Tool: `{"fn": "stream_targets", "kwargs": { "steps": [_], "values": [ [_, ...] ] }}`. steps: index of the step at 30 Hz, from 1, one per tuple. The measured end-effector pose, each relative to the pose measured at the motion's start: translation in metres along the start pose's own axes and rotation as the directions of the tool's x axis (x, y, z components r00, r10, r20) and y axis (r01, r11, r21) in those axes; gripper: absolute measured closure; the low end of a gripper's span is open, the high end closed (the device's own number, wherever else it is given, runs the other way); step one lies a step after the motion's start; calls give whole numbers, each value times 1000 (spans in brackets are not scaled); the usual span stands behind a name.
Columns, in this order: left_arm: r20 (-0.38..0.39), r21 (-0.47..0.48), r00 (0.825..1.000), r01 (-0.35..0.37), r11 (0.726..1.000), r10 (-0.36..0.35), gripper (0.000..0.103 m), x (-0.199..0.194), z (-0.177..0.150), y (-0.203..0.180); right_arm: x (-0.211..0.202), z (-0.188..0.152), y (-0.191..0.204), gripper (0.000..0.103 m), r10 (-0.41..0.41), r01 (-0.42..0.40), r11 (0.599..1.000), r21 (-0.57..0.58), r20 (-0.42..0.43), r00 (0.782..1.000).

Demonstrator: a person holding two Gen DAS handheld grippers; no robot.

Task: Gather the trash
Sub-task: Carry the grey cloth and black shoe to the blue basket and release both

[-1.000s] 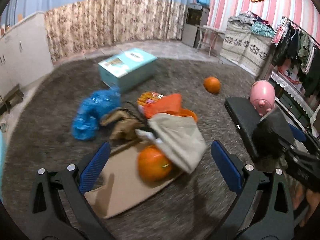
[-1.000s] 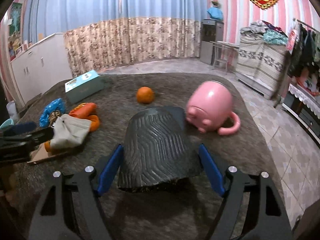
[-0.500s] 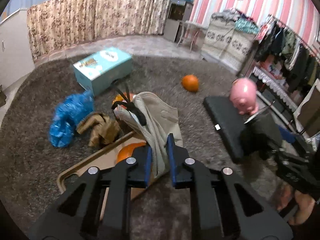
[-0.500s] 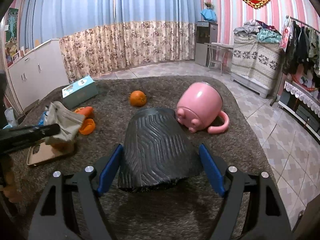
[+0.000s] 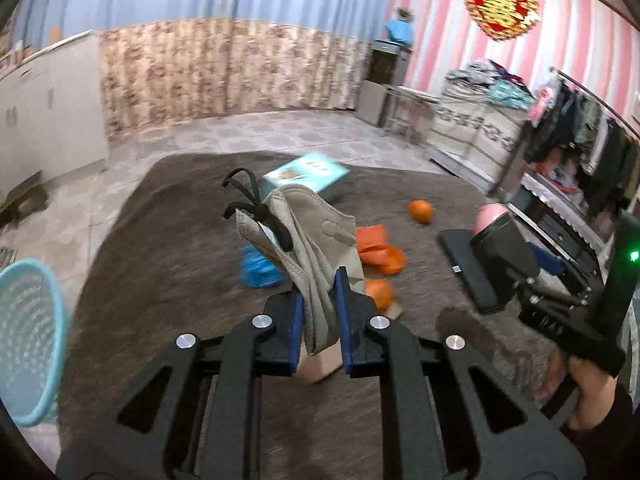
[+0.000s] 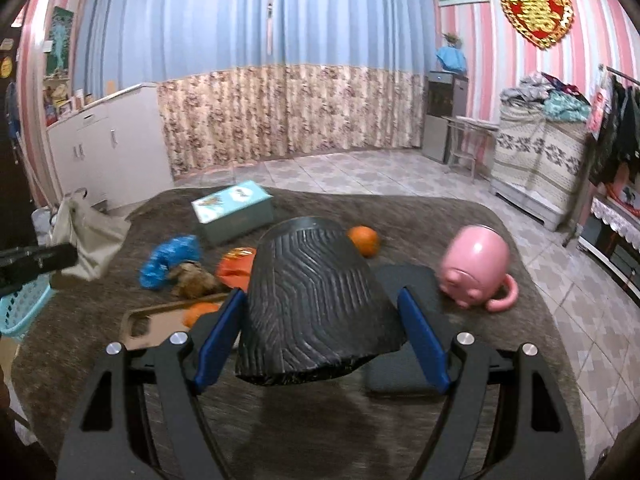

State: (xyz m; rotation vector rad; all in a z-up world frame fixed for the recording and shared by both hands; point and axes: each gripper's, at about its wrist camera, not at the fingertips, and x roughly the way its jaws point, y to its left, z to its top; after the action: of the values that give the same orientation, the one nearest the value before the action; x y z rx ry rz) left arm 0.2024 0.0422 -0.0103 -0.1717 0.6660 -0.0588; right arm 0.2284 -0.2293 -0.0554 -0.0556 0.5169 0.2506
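A: Left gripper point(image 5: 318, 312) — status?
B: Pinching a beige face mask point(image 5: 308, 240) between the blue pads, nearly pressed together; jaws just closed on it. Holding it clear above the brown rug point(image 5: 168, 256), black ear loops sticking up at the top.

A: Right gripper point(image 6: 320, 320)?
B: Gripping a black ribbed bin point(image 6: 314, 300), pads pressing on both flanks, jaws spread wide around it. Tilting forward, rim end nearest the camera.

A: Surroundings, working outward?
B: Lying on the rug: orange wrapper point(image 5: 376, 246), blue wrapper point(image 6: 170, 258), brown crumpled scrap point(image 6: 196, 278), cardboard sheet point(image 6: 160, 320) bearing an orange point(image 6: 198, 312). Further off, a second orange point(image 6: 364, 240), teal box point(image 6: 232, 212), pink mug point(image 6: 474, 270) tipped on its side, black pad point(image 6: 404, 280). Standing at the rug's left edge, a light-blue basket point(image 5: 28, 340).
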Motion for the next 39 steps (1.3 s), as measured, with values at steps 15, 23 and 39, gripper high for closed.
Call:
{"fn": "stream_targets", "kwargs": {
  "steps": [15, 23, 39],
  "values": [
    [20, -135, 985, -167, 977, 171, 89, -54, -19, 138, 13, 7, 118, 26, 119, -120, 988, -95, -10, 993],
    [29, -187, 973, -221, 957, 230, 89, -74, -27, 190, 22, 10, 171, 26, 154, -156, 980, -127, -20, 988],
    [9, -265, 942, -321, 909, 335, 89, -92, -53, 291, 53, 14, 272, 26, 247, -253, 954, -161, -58, 967]
  ]
}}
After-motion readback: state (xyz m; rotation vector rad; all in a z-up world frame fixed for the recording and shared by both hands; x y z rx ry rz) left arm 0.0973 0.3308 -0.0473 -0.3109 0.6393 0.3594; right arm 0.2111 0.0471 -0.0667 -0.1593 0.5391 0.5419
